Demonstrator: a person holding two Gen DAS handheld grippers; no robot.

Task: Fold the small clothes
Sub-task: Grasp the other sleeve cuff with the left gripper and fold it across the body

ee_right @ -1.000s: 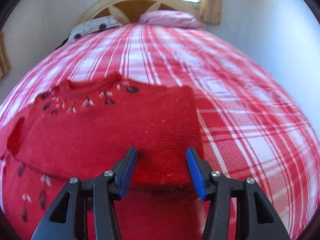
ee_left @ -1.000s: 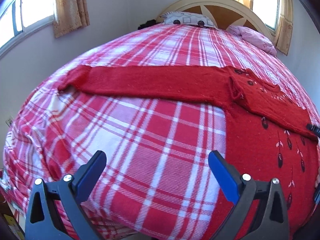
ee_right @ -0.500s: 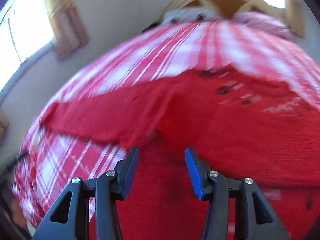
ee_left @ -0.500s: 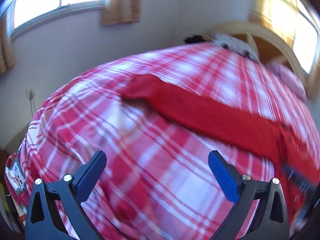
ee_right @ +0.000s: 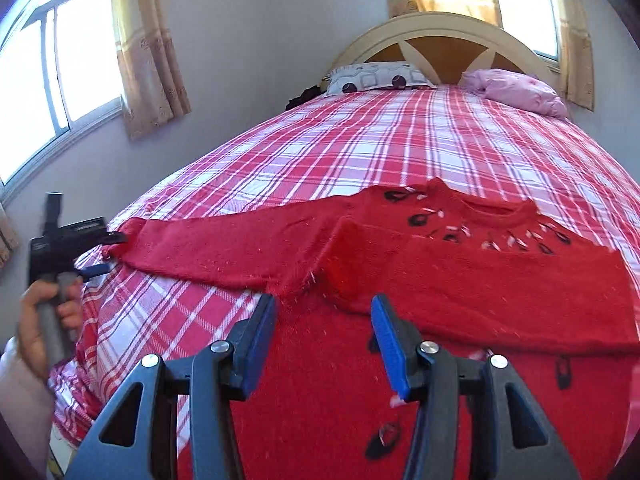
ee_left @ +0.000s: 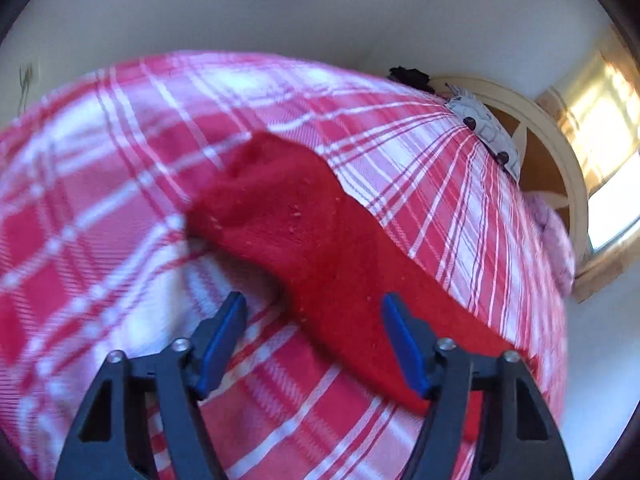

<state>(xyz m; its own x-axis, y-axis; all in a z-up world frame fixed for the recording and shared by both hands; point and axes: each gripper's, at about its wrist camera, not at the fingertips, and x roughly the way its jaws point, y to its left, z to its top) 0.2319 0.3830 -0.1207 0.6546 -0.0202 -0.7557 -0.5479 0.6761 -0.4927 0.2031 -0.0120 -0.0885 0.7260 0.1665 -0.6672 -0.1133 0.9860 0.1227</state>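
One sweater (ee_right: 460,280), two pillows (ee_right: 376,77), two windows (ee_right: 60,80).

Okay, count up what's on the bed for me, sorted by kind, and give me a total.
Sweaters: 1, the red sweater
Pillows: 2, the patterned pillow and the pink pillow
Blankets: 1, the red and white plaid blanket
Total: 4
A small dark thing beside the patterned pillow is too unclear to name, so it is not counted.

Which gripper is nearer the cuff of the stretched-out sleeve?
Left. The left gripper is right at the cuff, jaws closing around the sleeve. The right gripper hovers over the sweater body, far from it.
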